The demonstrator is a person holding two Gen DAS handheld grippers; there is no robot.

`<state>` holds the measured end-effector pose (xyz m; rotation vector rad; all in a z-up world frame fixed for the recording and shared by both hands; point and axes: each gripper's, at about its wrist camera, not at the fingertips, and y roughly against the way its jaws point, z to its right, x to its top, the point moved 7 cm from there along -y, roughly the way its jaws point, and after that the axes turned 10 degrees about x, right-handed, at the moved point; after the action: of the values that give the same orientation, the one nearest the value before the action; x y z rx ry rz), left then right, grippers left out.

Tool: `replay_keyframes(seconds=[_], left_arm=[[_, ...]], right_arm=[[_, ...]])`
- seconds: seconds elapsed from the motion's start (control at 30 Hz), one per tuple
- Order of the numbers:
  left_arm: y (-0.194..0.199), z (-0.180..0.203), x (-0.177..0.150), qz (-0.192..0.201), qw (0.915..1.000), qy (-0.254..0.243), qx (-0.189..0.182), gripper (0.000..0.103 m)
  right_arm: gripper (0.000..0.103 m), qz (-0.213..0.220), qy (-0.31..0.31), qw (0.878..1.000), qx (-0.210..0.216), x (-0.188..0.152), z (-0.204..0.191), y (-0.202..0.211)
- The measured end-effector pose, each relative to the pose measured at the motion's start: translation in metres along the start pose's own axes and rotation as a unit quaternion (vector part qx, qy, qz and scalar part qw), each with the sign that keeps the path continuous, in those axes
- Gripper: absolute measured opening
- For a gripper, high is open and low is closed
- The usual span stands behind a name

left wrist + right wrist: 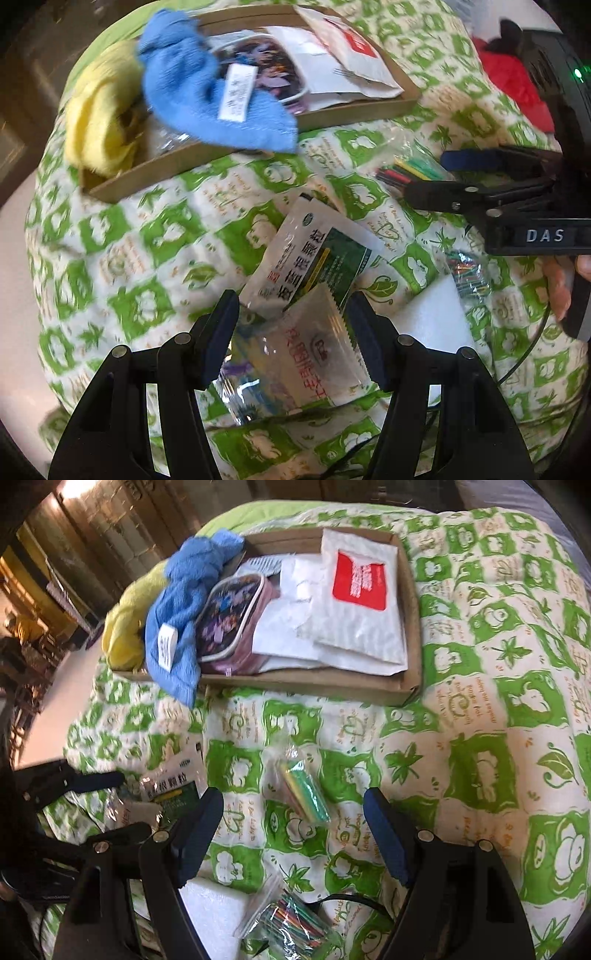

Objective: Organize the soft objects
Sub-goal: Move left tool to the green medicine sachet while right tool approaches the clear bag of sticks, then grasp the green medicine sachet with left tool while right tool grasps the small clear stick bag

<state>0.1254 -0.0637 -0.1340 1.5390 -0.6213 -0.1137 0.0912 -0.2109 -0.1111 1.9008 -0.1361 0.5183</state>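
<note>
My left gripper (293, 314) is open and points down at the green-and-white quilt (155, 236). A clear sachet with red print (317, 343) lies between its jaws, untouched by the left pad; its serrated edge is close to the right pad. A white-and-green sachet (314, 254) lies just beyond. My right gripper (293, 801) is open too, above a small clear bag of coloured sticks (306, 790) on the quilt. In the left wrist view the right gripper (432, 177) comes in from the right beside that bag (410, 170).
A shallow cardboard tray (306, 683) at the back holds a blue towel (181, 602), a yellow cloth (125, 627), a patterned pouch (232, 620) and white mailers (358, 587). Nearer lie a white foam block (210, 904) and another bag of coloured sticks (295, 923). A red cloth (509, 74) lies far right.
</note>
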Motion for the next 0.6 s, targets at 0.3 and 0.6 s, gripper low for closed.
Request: replay_keyframes(seconds=[0.3,0.6], left_arm=[[-0.028,0.034,0.029,-0.015,0.9947,-0.101,0.012,0.063],[-0.045,0.024,0.04,-0.021,0.9965,-0.08,0.004,0.068]], right_arm=[[0.076,-0.005,0.0,1.0,-0.01,0.003,0.002,-0.008],[0.035,-0.014,0.004,1.0,-0.013,0.003,0.004,-0.017]])
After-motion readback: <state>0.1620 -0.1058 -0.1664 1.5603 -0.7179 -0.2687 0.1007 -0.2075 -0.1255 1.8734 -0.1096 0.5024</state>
